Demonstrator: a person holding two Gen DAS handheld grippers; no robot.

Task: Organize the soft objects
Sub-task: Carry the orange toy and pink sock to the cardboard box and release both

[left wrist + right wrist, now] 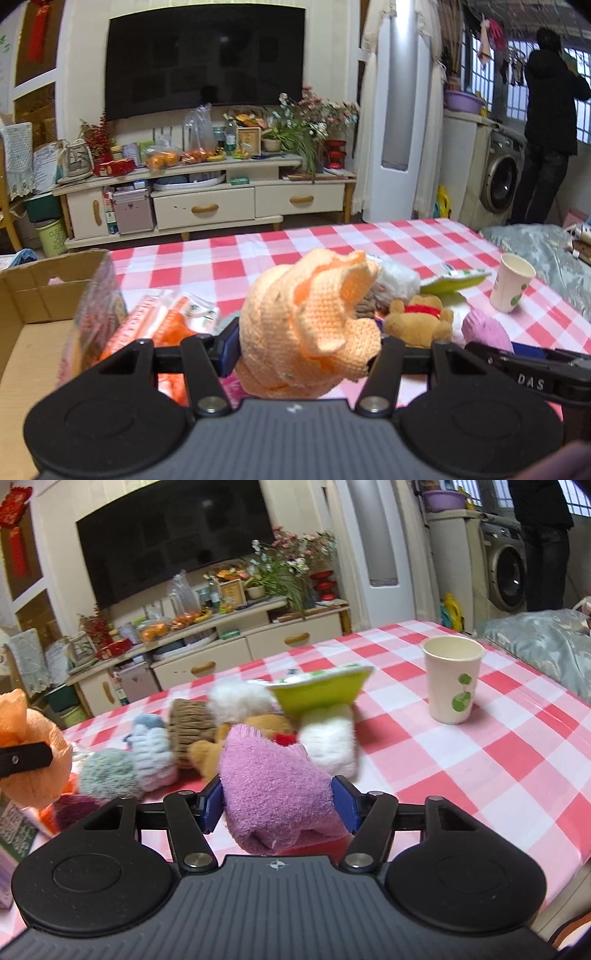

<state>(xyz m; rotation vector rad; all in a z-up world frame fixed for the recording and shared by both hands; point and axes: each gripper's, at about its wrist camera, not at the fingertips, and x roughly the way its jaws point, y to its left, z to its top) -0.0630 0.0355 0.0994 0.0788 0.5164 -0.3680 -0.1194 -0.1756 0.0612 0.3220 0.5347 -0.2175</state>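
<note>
We see the left gripper point(306, 347) with its jaws clenched on an orange knitted piece point(306, 325), lifted above the checkered surface point(369, 243). The right gripper point(279, 805) has a purple sock point(273, 794) between its blue pads, which touch it. The other soft toys point(192, 727) lie at eleven o'clock from the sock, the paper cup point(452, 679) at one o'clock.

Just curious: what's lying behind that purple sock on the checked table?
Behind the purple sock lie a brown teddy, a white fluffy roll and a green packet. The teddy's body is mostly hidden by the sock.
</note>
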